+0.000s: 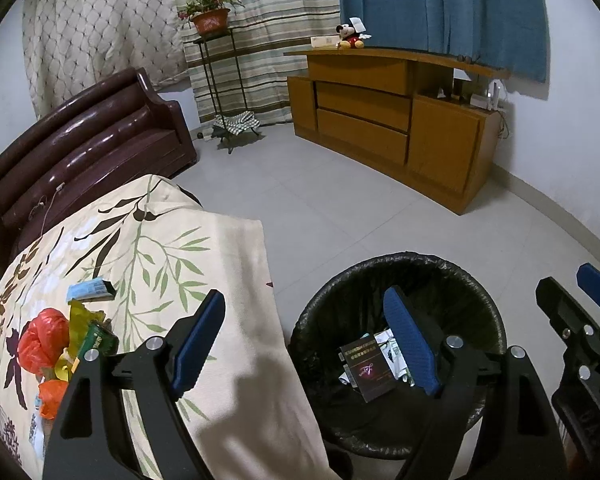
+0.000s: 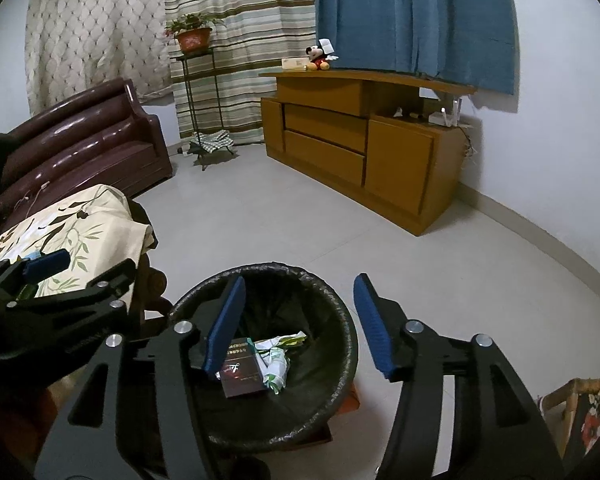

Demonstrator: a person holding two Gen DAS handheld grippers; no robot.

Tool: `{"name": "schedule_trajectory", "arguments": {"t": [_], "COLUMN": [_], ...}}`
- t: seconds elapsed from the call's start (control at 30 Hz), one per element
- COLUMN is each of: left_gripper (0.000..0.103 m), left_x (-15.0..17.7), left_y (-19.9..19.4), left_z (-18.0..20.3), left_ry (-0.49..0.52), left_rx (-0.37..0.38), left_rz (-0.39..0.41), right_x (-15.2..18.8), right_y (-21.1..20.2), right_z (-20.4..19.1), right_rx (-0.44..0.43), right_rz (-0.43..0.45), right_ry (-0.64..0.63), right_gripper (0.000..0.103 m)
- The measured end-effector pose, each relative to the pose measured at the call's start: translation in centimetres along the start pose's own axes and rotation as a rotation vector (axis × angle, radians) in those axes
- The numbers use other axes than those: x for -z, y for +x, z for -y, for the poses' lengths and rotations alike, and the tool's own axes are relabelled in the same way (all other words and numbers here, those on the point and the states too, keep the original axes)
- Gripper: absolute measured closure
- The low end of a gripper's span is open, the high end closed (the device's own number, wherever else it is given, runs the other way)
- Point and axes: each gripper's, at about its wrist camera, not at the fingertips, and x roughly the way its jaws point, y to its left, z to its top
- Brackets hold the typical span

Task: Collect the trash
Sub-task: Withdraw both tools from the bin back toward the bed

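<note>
- Right now my left gripper (image 1: 304,344) hangs between the table (image 1: 220,280) and the bin (image 1: 480,292), jaws spread wide, nothing between the pads.
- One left pad sits over the cloth's bare edge, the other over the bin's mouth.
- My right gripper (image 2: 300,328) is over the bin too, jaws apart and empty; one pad over the opening, the other out past the rim, above the floor (image 2: 340,220).
- Down in the bin, on the black liner: a dark carton (image 2: 242,378) lying flat, and crumpled white-and-green wrappers (image 2: 278,364) touching it.
- Trash left on the table, in the left view: an orange bag (image 1: 44,338), a yellow wrapper (image 1: 80,318) against it, a green pack (image 1: 100,338) beside that, and a pale blue box (image 1: 90,289) a little farther back.
- Another orange scrap (image 1: 52,398) lies near the table's near edge, partly behind my left frame.
- That pile sits well to the left of my left pads; neither gripper touches it.
- Across the room: a brown sofa (image 1: 92,140) behind the table, a wooden cabinet (image 1: 380,120) against the wall, and a plush toy (image 1: 350,36) on top of it.
- A potted plant (image 1: 210,18) stands on a thin metal stand by the curtains.
</note>
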Motion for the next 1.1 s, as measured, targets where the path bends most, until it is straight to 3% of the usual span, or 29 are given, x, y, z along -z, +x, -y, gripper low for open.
{"name": "schedule_trajectory", "arguments": {"t": [0.33,0.57,1.1], "left_gripper": [0.024,0.024,0.024], "left_x": [0.0,0.8,5.1], "left_y": [-2.2,-4.6,-9.5], "left_z": [-1.6,-4.6,-16.9], "left_ry": [-0.006,-0.024,-0.09], "left_rx": [-0.007,-0.028,-0.24], "left_rz": [0.019,0.029,0.026], "right_x": [0.0,0.1,1.1], "right_y": [-0.8,-2.0,-4.2], "right_z": [-0.4,-3.8,-15.7], "right_rx": [-0.007,-0.058,-0.251], "right_rz": [-0.003,-0.007,-0.041], "right_ry": [0.012,-0.027,-0.171], "right_gripper": [0.041,0.041,0.041]}}
